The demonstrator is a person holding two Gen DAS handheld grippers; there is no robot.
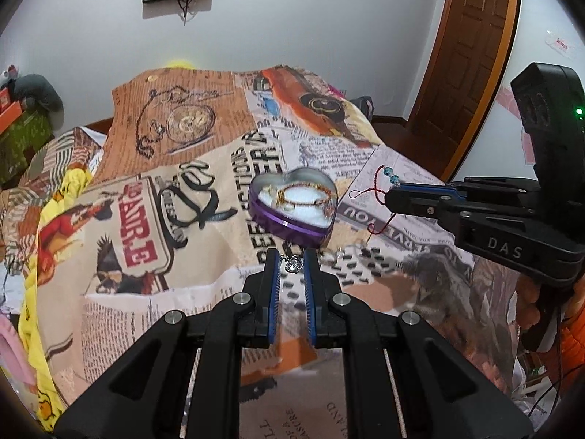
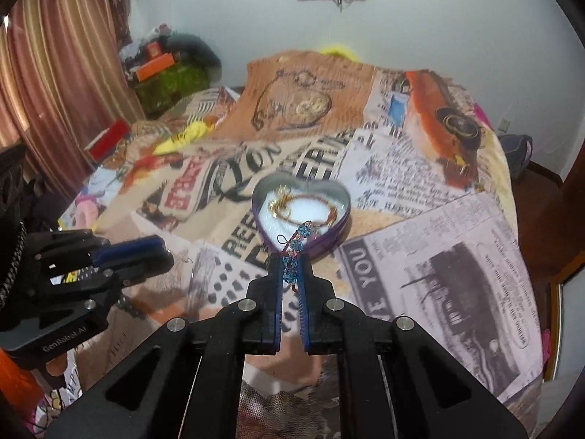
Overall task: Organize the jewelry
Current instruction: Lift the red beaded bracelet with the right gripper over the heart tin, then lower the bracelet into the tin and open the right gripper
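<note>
A purple heart-shaped tin (image 1: 292, 219) lies open on the printed bedspread, with a gold and red bracelet (image 1: 303, 195) on its white lining. It also shows in the right wrist view (image 2: 331, 236). My left gripper (image 1: 291, 261) is shut on a silver heart pendant (image 1: 292, 264), just in front of the tin. My right gripper (image 2: 290, 269) is shut on a red cord bracelet with blue beads (image 2: 292, 256), held above the tin's near tip. In the left wrist view the right gripper (image 1: 393, 197) holds the cord (image 1: 380, 190) to the right of the tin.
The printed bedspread (image 1: 182, 219) covers the bed. More small jewelry (image 1: 351, 252) lies on it right of the left gripper. Boxes and clutter (image 2: 164, 69) stand at the far left by a curtain. A wooden door (image 1: 471, 55) is at the right.
</note>
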